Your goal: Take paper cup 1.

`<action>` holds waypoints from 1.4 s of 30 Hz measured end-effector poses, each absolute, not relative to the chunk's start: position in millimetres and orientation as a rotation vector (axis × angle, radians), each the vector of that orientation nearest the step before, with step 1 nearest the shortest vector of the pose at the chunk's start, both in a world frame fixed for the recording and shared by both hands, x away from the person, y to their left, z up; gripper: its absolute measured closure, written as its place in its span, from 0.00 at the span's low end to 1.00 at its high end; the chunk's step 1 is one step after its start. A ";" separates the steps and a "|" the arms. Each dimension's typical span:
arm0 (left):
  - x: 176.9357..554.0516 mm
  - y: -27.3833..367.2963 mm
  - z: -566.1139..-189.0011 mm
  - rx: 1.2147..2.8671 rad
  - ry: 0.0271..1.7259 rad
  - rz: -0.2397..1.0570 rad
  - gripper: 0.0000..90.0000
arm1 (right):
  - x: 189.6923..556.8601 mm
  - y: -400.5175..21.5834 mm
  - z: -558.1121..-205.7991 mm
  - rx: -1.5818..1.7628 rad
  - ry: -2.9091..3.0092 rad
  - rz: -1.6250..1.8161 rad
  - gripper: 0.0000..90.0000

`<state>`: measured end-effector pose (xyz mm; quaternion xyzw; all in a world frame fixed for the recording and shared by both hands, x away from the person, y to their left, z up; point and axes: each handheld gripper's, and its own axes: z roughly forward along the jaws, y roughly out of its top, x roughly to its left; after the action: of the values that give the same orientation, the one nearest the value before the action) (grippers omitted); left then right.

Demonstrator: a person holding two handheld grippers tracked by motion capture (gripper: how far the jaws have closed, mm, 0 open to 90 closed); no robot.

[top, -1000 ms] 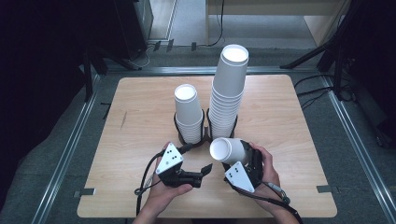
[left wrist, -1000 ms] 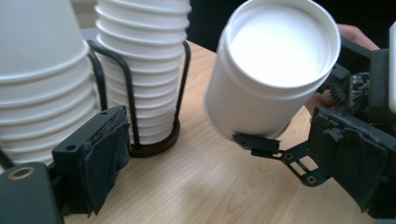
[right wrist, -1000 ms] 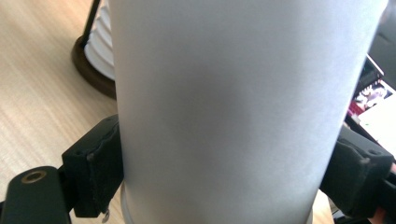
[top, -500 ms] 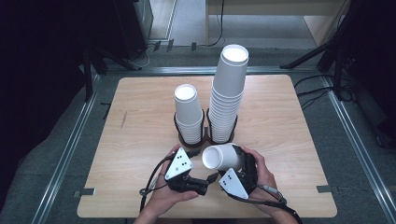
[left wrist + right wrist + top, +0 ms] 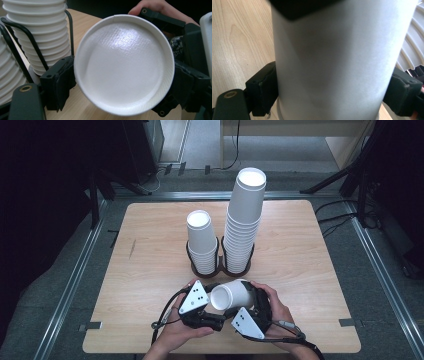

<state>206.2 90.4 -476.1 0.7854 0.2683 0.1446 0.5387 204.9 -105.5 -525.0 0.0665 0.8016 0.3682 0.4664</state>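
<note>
Wooden tabletop [image 5: 145, 245] is seen at the centre of the high view, with dark floor and metal rails around it. Two stacks of white cups are held in a black wire holder [image 5: 220, 265] near the middle of the frame: a short stack [image 5: 201, 242] at left and a tall stack [image 5: 243, 220] at right. Both are unchanged from the earlier frames.

A single cup [image 5: 231, 295] is held on its side at lower centre, just below the holder. Compared with a second ago, it has been carried down and left, from beside the tall stack toward the left gripper [image 5: 210, 309], and its base now faces that gripper.

The right gripper [image 5: 250, 302] is clamped on the cup's wall, as shown in the right gripper view, where the pads [image 5: 263, 87] press both sides of the cup [image 5: 332, 65].

The left gripper's jaws have just been closing. In the left gripper view the cup's base [image 5: 123, 63] lies between the pads [image 5: 60, 83], which touch its rim.
</note>
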 end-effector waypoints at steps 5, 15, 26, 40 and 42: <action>207.7 92.9 -475.1 1.849 0.660 0.320 0.22 | 204.4 -105.3 -524.8 0.146 1.960 0.906 0.14; 209.2 93.3 -474.0 1.845 0.677 0.286 0.22 | 202.9 -106.3 -523.9 0.125 1.951 0.890 0.14; 210.7 93.4 -473.6 1.837 0.703 0.268 0.22 | 200.7 -105.5 -522.4 0.124 1.936 0.869 0.13; 208.4 90.6 -472.7 1.845 0.714 0.279 0.19 | 196.7 -103.4 -522.2 0.093 1.913 0.833 0.13; 209.1 90.2 -473.4 1.848 0.722 0.279 0.16 | 196.0 -103.0 -522.1 0.078 1.913 0.828 0.13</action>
<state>209.1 90.2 -473.4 0.7772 0.3036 0.1171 0.5386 196.0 -103.0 -522.1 0.0325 0.7924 0.3428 0.5035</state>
